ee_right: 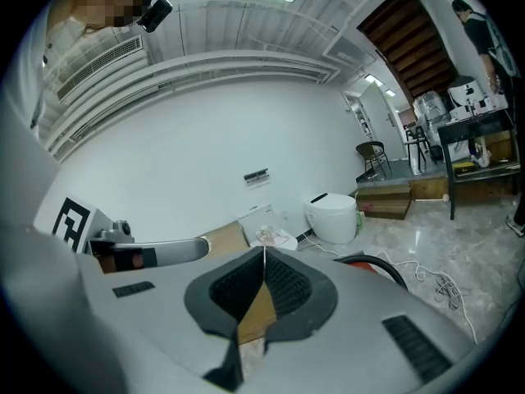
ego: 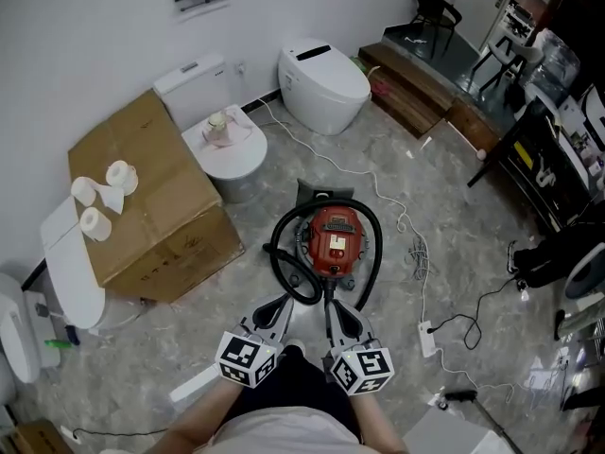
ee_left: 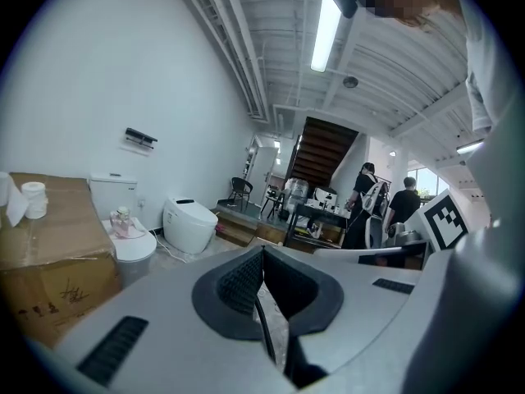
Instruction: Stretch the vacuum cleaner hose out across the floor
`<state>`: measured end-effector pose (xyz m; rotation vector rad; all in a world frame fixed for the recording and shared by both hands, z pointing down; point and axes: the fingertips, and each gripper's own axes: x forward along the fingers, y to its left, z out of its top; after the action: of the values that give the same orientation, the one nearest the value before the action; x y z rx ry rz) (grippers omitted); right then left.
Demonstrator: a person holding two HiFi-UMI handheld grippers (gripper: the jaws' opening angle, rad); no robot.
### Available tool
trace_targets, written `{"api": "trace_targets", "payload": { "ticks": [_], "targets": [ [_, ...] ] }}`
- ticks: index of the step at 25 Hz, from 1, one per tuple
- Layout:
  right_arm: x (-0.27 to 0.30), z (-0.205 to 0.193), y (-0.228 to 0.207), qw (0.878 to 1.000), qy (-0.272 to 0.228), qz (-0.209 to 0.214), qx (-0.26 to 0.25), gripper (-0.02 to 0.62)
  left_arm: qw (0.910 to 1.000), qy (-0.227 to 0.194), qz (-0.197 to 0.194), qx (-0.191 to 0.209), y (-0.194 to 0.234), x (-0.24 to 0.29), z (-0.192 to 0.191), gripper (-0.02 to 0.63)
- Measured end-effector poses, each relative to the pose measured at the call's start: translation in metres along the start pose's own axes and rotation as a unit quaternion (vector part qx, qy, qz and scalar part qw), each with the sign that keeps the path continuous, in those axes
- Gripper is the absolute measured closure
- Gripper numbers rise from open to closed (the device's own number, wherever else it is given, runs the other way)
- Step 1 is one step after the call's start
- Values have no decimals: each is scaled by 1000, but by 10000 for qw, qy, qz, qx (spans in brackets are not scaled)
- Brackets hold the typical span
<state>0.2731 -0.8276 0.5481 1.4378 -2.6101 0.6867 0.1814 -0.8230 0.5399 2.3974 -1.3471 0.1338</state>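
Left gripper (ego: 281, 308): I see its jaws pressed together, with nothing between them.
Right gripper (ego: 333, 308): its jaws are also closed and empty; it sits just right of the left one.
Hose (ego: 376, 244): black, looped round the red vacuum cleaner (ego: 333, 236) on the floor, just beyond both tips.
Left side: a cardboard box (ego: 156, 197) with toilet paper rolls (ego: 120, 174) on top.
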Motion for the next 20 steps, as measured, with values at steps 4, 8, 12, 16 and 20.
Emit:
{"api": "trace_targets", "payload": {
  "ticks": [4,8,12,16,20],
  "targets": [
    [9,0,-10,10000,49,8,-65,578,10000,-4,75,-44,5,8,-2,598],
    [8,-8,-13,9998,144,-76,71,578,9998,162,91,-46,10,8,-10,598],
    [12,-15,-19,9994,207,-237,148,578,9996,282,6,-100,18,15,-15,598],
    [19,-6,-20,9990,162,-384,189,578,9993,353,-138,25,26,22,-7,598],
    [35,2,-25,9989,139,-433,127,578,9987,367,-274,213,37,31,-1,598]
  ]
}}
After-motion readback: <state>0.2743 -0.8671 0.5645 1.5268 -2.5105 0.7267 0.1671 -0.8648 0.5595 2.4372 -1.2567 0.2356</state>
